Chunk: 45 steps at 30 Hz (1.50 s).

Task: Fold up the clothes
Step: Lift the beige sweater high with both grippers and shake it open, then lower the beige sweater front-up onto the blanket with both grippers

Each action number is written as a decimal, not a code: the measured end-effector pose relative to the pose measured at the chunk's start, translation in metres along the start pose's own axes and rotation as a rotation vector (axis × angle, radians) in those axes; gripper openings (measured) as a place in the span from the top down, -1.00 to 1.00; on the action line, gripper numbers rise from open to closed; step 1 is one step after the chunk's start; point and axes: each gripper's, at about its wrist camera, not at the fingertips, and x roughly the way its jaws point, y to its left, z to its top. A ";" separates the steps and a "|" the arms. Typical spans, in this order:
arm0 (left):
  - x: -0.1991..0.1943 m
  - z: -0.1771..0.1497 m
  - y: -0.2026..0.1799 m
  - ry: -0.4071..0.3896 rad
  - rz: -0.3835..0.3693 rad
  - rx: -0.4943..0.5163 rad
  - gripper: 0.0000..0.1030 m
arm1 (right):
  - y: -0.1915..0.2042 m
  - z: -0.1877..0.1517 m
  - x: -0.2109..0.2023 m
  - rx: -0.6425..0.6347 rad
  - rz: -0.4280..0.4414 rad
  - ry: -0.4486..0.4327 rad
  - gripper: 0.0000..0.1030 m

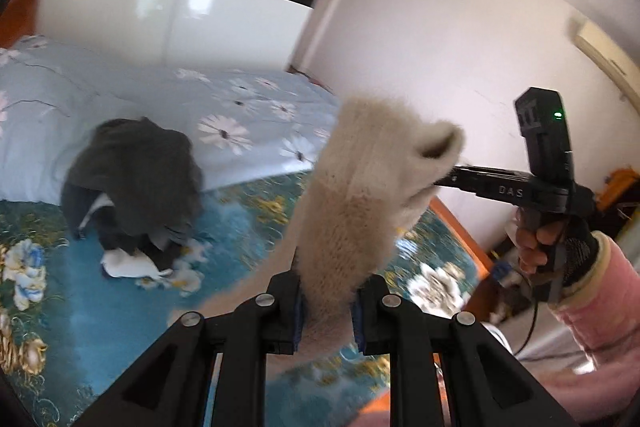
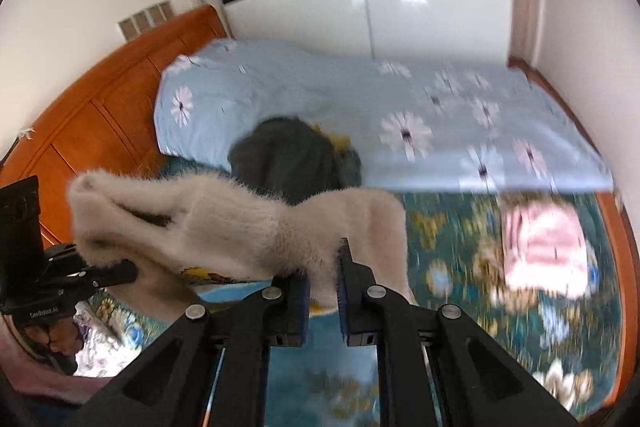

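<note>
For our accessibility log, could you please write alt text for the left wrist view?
The left gripper is shut on a fluffy cream knitted garment, whose far end the right gripper holds up. Behind lie a dark grey clothes pile, a teal floral bedspread and a pale blue daisy-print quilt.

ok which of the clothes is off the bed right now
The cream fuzzy garment: it hangs in the air, pinched by both the left gripper and right gripper. The dark clothes pile and pink garment lie on the bed.
</note>
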 end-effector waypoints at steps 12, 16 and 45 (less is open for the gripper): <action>0.140 -0.063 0.096 0.423 0.089 -0.337 0.59 | -0.007 -0.042 0.136 0.010 -0.036 0.405 0.80; 0.176 -0.094 0.127 0.534 0.224 -0.490 0.56 | -0.012 -0.055 0.198 0.080 -0.035 0.479 0.89; 0.091 -0.096 0.158 0.247 0.721 -0.893 0.08 | 0.029 -0.132 0.405 -0.097 0.127 0.731 -0.31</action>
